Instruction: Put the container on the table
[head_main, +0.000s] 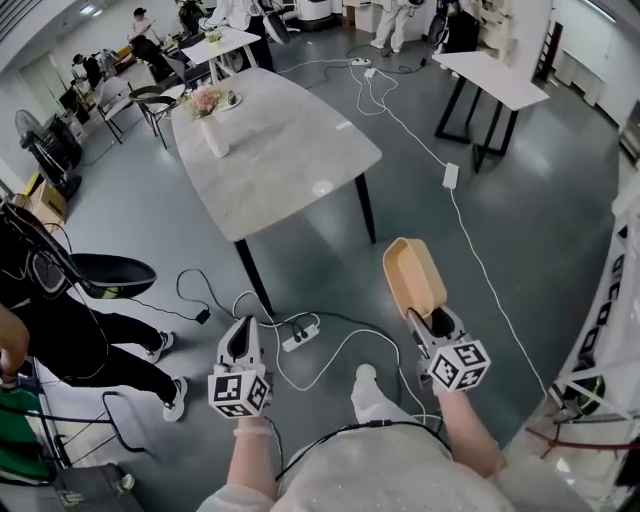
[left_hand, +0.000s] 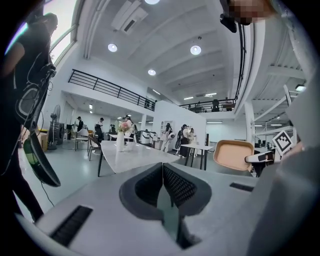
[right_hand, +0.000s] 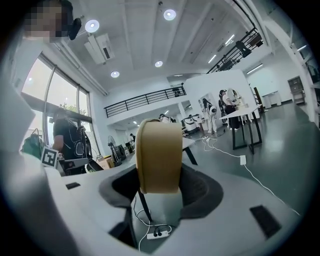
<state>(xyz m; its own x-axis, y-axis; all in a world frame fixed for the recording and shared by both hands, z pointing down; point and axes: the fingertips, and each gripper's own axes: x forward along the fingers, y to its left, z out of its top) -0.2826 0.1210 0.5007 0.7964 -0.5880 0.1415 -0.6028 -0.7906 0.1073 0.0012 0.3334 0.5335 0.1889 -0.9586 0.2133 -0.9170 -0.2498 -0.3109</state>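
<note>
Grey floor (head_main: 520, 230) filled most of the hall, and the pale worktop (head_main: 290, 160) stood ahead with a vase of flowers (head_main: 212, 130) near its far end. The pick-up looked done. The tan container (head_main: 412, 275) was off the ground and stood on edge. The right fingers (right_hand: 202, 190) were set fairly wide and closed across its lower end, with most of it reaching beyond their tips. It hung over the floor, apart from the worktop's near corner, so the carry and set-down remained. The left fingers (left_hand: 180, 186) were pressed together, holding nothing.
</note>
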